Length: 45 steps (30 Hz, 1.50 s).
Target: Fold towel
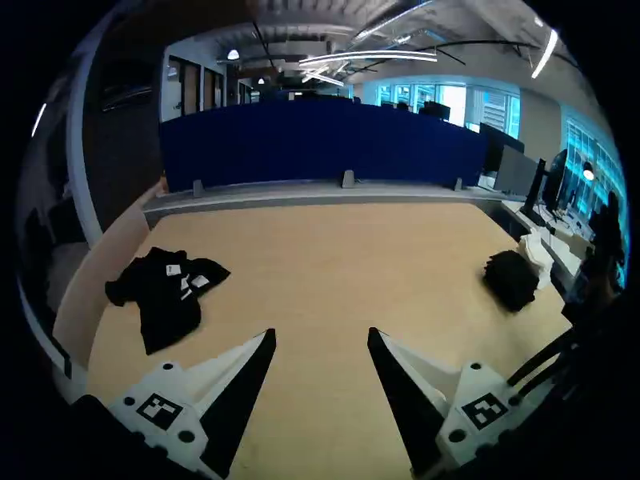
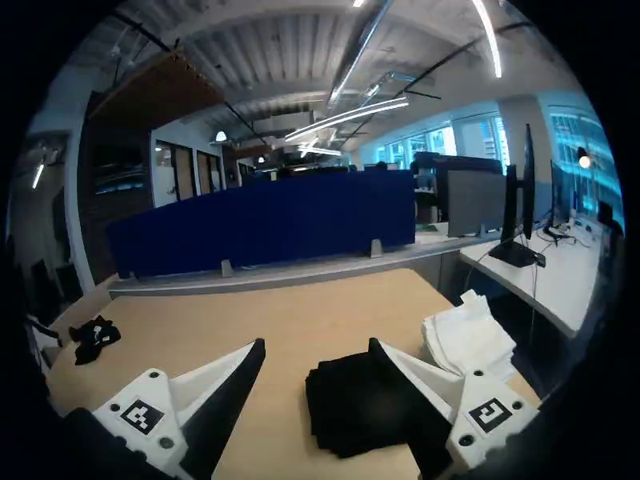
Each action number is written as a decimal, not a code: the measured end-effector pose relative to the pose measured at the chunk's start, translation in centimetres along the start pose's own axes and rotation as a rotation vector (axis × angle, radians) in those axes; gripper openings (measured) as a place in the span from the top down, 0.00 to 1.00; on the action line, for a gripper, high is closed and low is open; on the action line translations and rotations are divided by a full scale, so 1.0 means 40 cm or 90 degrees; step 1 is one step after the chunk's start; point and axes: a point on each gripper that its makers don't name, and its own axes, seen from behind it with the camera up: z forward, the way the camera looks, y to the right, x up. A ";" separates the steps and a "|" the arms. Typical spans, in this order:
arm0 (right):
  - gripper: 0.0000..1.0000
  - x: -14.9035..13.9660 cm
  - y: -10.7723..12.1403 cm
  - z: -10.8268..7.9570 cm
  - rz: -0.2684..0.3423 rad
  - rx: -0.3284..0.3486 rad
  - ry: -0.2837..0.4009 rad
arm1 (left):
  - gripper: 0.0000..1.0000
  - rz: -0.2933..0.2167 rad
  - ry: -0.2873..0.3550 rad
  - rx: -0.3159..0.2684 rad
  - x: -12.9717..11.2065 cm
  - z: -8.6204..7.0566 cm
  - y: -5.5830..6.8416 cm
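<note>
A crumpled black towel (image 1: pixel 166 294) with white tags lies at the left of the wooden table (image 1: pixel 336 256); in the right gripper view it is small and far at the left (image 2: pixel 94 336). A stack of folded black towels (image 2: pixel 364 404) sits at the table's right edge, seen in the left gripper view too (image 1: pixel 512 278). Beside it lies a pile of folded white towels (image 2: pixel 468 336). My left gripper (image 1: pixel 322 340) hangs open over bare table, apart from both towels. My right gripper (image 2: pixel 317 350) is open just above the black stack, its right finger over it.
A blue divider panel (image 1: pixel 320 144) runs along the table's far edge. To the right stands another desk (image 2: pixel 552 280) with monitors (image 2: pixel 516 208). A low wooden wall (image 1: pixel 104 264) borders the table's left side.
</note>
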 end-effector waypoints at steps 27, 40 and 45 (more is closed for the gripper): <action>0.00 0.103 -0.140 0.020 -0.068 0.003 0.069 | 0.16 -0.016 0.295 0.067 0.304 -0.021 -0.094; 0.00 0.130 -0.235 0.066 -0.102 0.007 0.099 | 0.16 -0.018 0.318 0.066 0.276 0.041 -0.135; 0.00 0.118 -0.261 0.079 -0.107 0.005 0.106 | 0.16 0.005 0.328 0.067 0.252 0.072 -0.142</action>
